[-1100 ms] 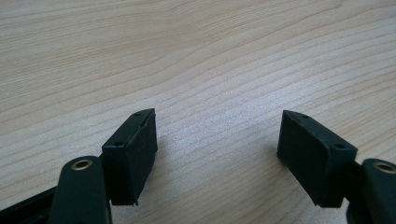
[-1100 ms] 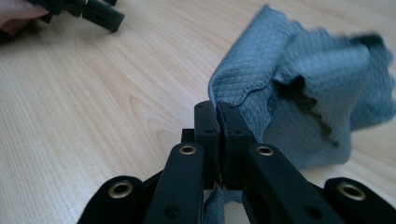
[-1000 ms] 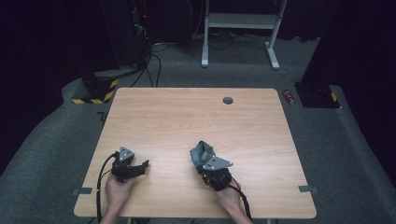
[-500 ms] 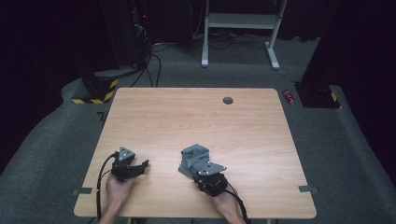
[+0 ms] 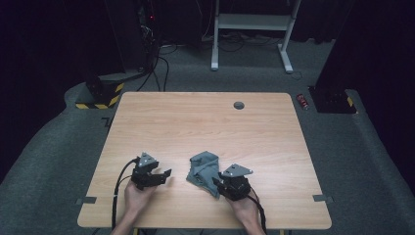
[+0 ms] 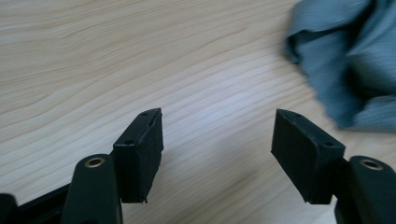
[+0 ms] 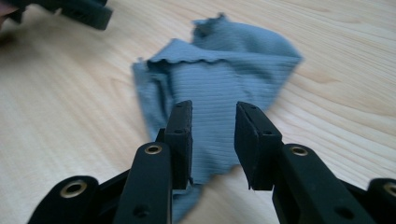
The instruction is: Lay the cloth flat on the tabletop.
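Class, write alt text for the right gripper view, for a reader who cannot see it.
A crumpled grey cloth lies on a wooden table, with the right gripper over its near end, jaws apart and not pinching it.

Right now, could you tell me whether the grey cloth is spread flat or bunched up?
Bunched up: the grey cloth lies crumpled on the table, with folds and overlapping layers, not flat.
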{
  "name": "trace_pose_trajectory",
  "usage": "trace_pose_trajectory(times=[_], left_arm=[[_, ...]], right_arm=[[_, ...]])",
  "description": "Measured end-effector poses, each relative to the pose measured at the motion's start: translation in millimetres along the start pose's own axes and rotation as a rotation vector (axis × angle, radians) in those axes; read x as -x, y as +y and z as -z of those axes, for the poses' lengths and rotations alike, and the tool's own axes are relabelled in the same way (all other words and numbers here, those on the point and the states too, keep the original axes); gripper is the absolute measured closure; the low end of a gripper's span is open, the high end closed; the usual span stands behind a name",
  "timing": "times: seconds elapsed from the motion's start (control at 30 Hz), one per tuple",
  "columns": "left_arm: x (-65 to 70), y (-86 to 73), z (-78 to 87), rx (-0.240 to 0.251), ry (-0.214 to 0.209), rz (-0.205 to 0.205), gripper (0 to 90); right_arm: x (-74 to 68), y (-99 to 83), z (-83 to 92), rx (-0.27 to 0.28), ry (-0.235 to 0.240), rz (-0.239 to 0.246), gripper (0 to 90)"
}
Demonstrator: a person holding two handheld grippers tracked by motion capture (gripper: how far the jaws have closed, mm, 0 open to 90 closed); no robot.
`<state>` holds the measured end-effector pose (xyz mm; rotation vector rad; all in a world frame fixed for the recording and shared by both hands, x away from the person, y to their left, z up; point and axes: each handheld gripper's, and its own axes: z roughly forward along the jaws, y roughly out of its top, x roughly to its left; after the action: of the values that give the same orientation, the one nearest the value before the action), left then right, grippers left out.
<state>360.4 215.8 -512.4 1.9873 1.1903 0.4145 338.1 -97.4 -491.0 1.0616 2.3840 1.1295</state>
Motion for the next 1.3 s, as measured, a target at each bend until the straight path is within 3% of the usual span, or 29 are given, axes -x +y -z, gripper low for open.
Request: trace_pose_trajectory(times=[0.37,0.47,0.6,0.77,0.9,1.03,1.17,1.3], left_arm=[[34.4,21.6,-10.4,0.009,-0.116,-0.054,34.8],[42.3,26.1,-15.0,0.006,-0.131,-0.070,35.3],[52.5,28.9,-21.8,-0.006,-0.151,-0.076,36.4],[62.3,30.0,-28.4,-0.023,-0.161,-0.104,36.7],[68.5,32.4,-31.0,-0.017,-0.184,-0.101,37.5],[77.6,34.9,-34.3,-0.015,-0.197,-0.115,38.3],[85.9,36.8,-40.7,-0.029,-0.192,-0.130,39.8],[91.2,37.7,-49.2,-0.046,-0.184,-0.142,45.0]], right_arm=[[12.0,0.4,-12.8,-0.029,-0.015,-0.041,68.7],[12.3,-1.4,-18.7,-0.043,-0.004,-0.040,74.4],[7.7,-2.0,-25.3,-0.067,0.011,0.016,89.5],[5.6,-2.3,-27.5,-0.065,0.015,0.031,89.9],[7.6,-1.2,-23.7,-0.050,0.006,0.022,89.7],[16.7,-1.9,-18.9,-0.040,-0.022,-0.032,71.6],[18.8,-2.9,-20.0,-0.054,-0.024,-0.026,70.7],[17.9,-4.6,-25.5,-0.096,-0.019,-0.003,77.4]])
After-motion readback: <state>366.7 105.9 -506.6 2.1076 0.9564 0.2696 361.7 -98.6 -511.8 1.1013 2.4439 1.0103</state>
